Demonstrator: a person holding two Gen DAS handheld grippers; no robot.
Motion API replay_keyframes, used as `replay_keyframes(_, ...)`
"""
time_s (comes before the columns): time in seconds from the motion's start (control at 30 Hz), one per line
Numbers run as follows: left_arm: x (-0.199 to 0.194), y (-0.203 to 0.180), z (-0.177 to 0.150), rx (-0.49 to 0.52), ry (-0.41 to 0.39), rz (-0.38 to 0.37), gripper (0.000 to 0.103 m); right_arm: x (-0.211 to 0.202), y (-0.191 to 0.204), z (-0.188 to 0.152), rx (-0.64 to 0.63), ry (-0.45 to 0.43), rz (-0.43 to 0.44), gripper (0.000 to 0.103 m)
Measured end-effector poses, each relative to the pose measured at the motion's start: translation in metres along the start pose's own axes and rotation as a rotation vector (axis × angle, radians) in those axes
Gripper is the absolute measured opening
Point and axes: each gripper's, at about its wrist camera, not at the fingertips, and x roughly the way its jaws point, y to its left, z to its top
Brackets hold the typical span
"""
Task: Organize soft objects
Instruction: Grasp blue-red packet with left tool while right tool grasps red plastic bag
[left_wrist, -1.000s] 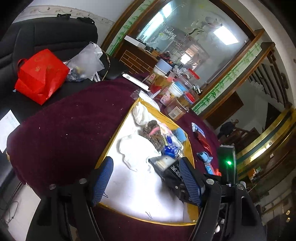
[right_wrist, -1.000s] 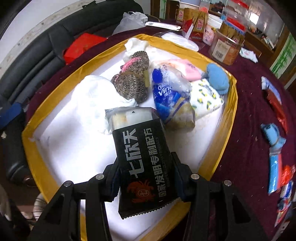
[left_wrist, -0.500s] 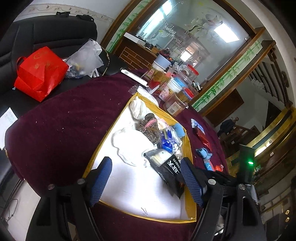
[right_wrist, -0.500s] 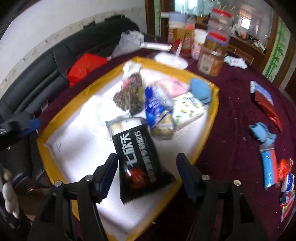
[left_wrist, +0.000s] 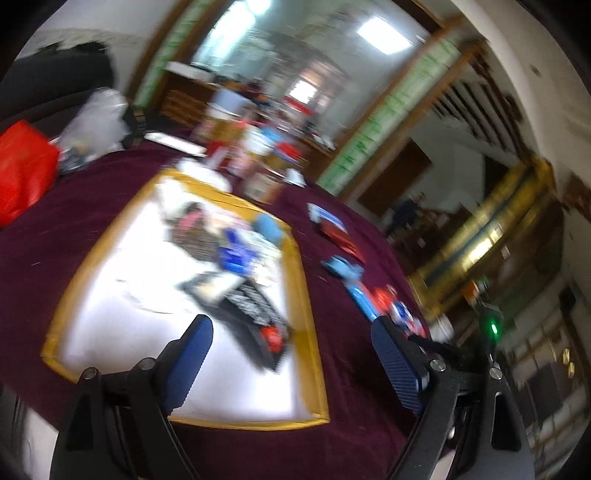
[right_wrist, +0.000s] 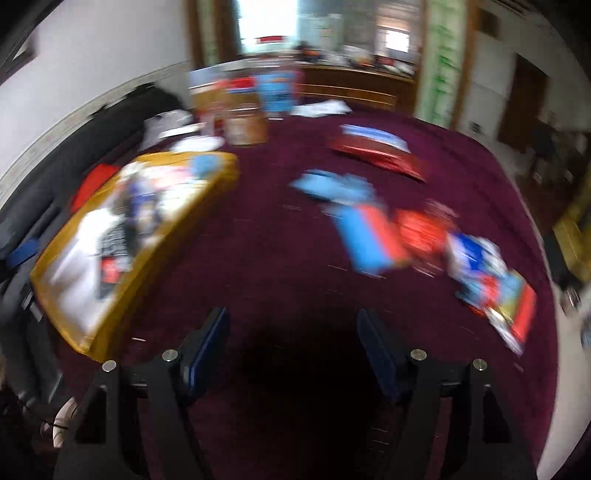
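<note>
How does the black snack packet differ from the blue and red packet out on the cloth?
The black snack packet with white lettering lies inside the yellow-rimmed white tray; the blue and red packet lies on the maroon tablecloth, outside it. One is dark, the other bright. Both lie flat, ungripped.

the right gripper hangs over bare dark maroon tablecloth, its blue-padded jaws opening with nothing between them. to the left lies a yellow-rimmed white tray with a black snack packet among blurred soft things. to the right, well apart, blue and red packets lie scattered on the cloth.
</note>
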Motion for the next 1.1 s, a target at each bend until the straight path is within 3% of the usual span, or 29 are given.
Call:
replay_keyframes(0.17,0.030,-0.049,-0.016,0.153,0.110,-0.038,0.090,-0.010,-0.075,-0.008,0.185,-0.009,-0.045,0.071)
replay_keyframes(0.3,0.048,-0.074,-0.032,0.201,0.186,-0.068,0.090,-0.006,-0.100,-0.004,0.239,-0.027,-0.043,0.071)
replay_keyframes(0.6,0.056,-0.097,-0.050,0.235,0.254,-0.064,0.090,0.051,-0.109,0.040,0.322,-0.022,-0.011,0.071)
replay_keyframes(0.8,0.059,-0.104,-0.054,0.257,0.273,-0.040,0.090,0.093,-0.117,0.058,0.404,0.025,-0.082,0.071)
replay_keyframes(0.93,0.066,-0.106,-0.053,0.251,0.287,-0.042,0.090,0.110,-0.125,0.059,0.458,0.011,-0.068,0.070)
replay_keyframes(1.0,0.072,-0.107,-0.051,0.234,0.297,-0.050,0.090,0.115,-0.122,0.058,0.439,0.007,-0.054,0.051)
replay_keyframes(1.1,0.082,-0.110,-0.047,0.219,0.311,-0.046,0.090,0.109,-0.123,0.054,0.429,-0.007,-0.032,0.048)
